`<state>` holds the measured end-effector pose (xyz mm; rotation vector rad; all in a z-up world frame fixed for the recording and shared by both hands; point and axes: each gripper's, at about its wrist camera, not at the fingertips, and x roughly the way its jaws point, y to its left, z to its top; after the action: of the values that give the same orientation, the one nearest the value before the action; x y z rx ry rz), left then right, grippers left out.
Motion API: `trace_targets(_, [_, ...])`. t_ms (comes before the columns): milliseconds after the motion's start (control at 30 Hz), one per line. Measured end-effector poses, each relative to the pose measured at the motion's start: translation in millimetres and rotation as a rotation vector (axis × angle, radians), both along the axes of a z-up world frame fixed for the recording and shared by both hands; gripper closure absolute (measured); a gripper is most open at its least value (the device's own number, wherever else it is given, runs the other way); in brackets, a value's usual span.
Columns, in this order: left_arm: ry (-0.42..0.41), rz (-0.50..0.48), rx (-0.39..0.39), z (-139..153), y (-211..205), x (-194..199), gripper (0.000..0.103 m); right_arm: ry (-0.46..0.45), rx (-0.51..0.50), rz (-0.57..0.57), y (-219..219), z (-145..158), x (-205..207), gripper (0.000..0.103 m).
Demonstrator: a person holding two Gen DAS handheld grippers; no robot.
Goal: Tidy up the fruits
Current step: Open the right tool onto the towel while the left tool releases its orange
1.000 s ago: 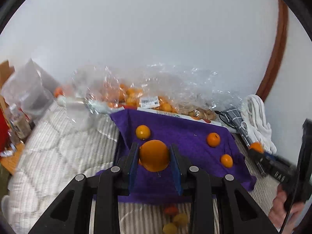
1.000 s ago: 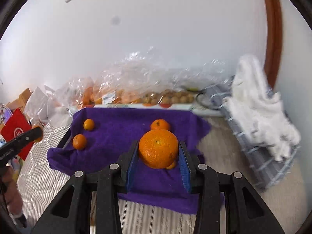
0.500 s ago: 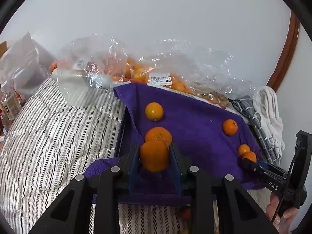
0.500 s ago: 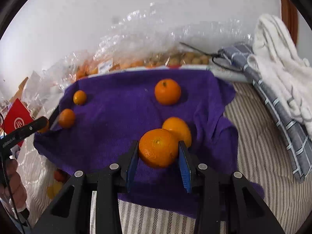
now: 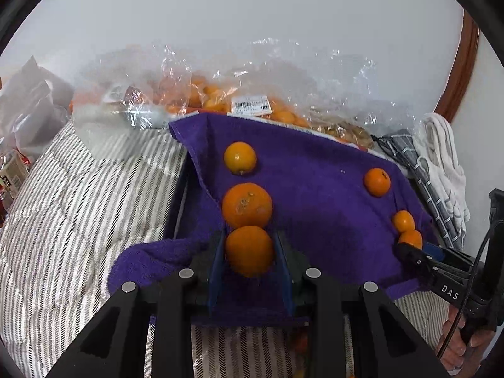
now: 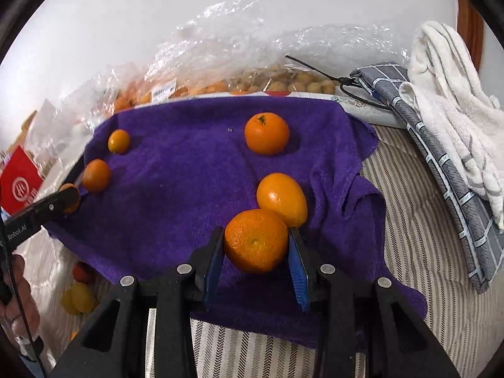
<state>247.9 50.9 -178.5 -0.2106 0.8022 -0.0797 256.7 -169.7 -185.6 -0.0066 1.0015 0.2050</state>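
Purple towel (image 5: 315,220), both grippers gripping oranges

"DAS" stands in white on the right gripper (image 5: 406,253). "Robot.AI" runs along the left gripper (image 6: 71,200). The bag's barcode label (image 5: 250,106) and the red box's logo (image 6: 19,186) cannot be read

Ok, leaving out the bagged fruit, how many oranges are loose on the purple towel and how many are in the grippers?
Loose oranges on the purple towel: 4
Left-held orange, in the left gripper: 1
Right-held orange, in the right gripper: 1
Total: 6
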Motion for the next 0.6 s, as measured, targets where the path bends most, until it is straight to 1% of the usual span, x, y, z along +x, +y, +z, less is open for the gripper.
trace_targets(200, [0.022,0.011,0.022,-5.5,-1.6,4.4,0.073,-0.001,-0.015,0.008,0.7,-0.9,-0.7,0.063])
trace_targets(233, [0.022,0.012,0.026,-5.5,-1.9,4.5,0.073,0.000,-0.017,0.009,0.8,-0.9,-0.9,0.060])
trace_targets(267, [0.022,0.012,0.030,-5.8,-2.4,4.6,0.073,0.001,-0.017,0.012,1.0,-0.9,-1.0,0.055])
trace_targets(333, [0.023,0.012,0.043,-6.6,-3.6,5.0,0.073,0.003,-0.016,0.016,1.4,-1.4,-1.1,0.049])
trace_targets(533, [0.025,0.014,0.062,-7.5,-5.8,6.3,0.073,-0.008,-0.002,0.007,-1.6,1.6,-1.7,0.040])
trace_targets(600, [0.027,0.014,0.063,-7.5,-6.1,6.7,0.073,-0.025,0.017,0.011,-2.7,4.3,-5.0,0.040])
